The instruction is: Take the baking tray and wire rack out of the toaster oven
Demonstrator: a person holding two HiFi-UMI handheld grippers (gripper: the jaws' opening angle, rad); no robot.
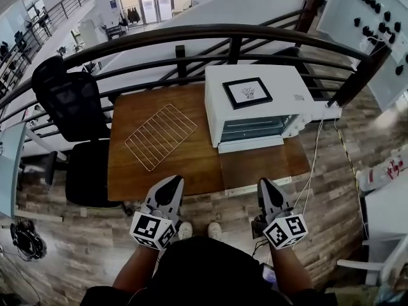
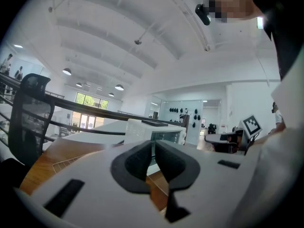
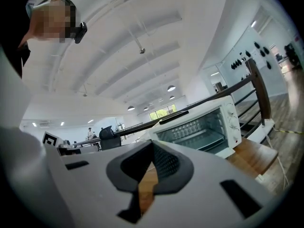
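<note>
On the wooden surface point(image 1: 191, 171), the wire rack point(image 1: 160, 136) is laid flat beside the open toaster oven point(image 1: 287, 85), and the baking tray point(image 3: 204, 140) seems left inside. The left hand-held gripper point(image 1: 173, 182) and right hand-held gripper point(image 1: 266, 185) are shut on nothing. The tray is judged light, stiff and slippery; its front lip should be pinched.

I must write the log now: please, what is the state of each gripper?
Left gripper: closed, holding nothing.
Right gripper: closed, holding nothing.
</note>
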